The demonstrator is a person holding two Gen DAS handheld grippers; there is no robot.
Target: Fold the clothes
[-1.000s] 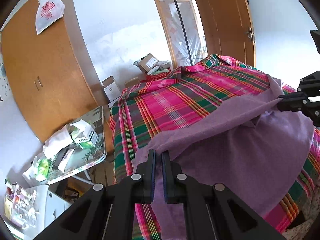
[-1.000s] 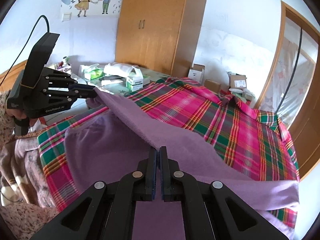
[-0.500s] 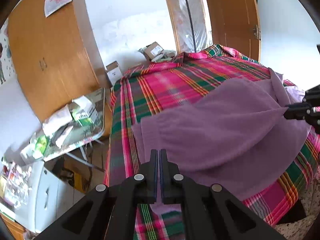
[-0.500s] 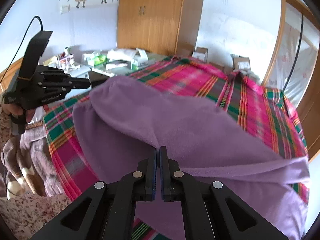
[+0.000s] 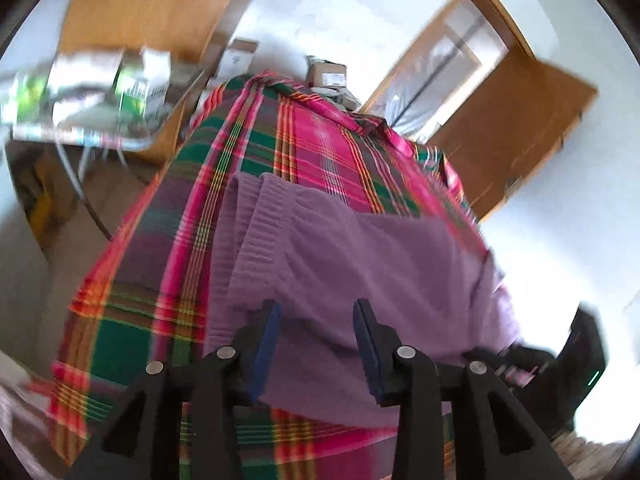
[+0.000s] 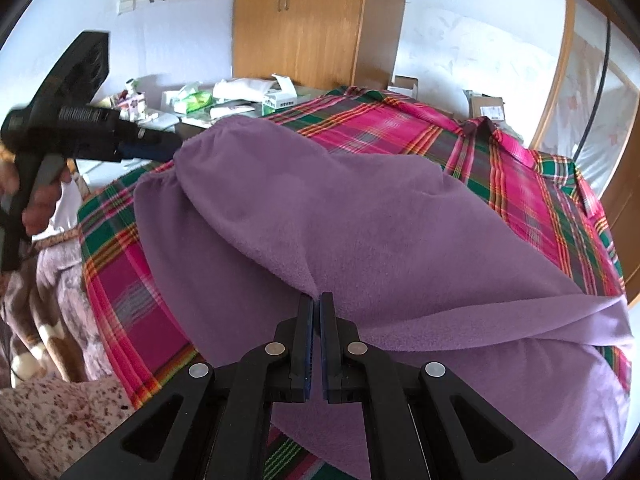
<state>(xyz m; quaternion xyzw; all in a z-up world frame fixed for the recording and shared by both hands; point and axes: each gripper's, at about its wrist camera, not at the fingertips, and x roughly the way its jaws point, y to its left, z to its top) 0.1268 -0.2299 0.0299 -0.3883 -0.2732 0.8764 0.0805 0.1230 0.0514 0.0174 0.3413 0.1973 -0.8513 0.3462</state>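
Right wrist view: the right tool (image 6: pixel 315 312) pinches a ridge of the purple sweater (image 6: pixel 360 216) at frame centre, folded over itself on the plaid bed (image 6: pixel 520 184). The left tool (image 5: pixel 316 316) stands spread with nothing between its fingers. Letting go unevenly could let the fold slide apart. A cluttered tabletop (image 6: pixel 224 100) sits upper left, clear of the work.

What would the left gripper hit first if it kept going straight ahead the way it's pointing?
Most likely the purple sweater. The left gripper is open, and the knit fills the space just ahead of its fingers, lying on the plaid bedspread. Depth is unclear in the blur, but nothing else sits in between.
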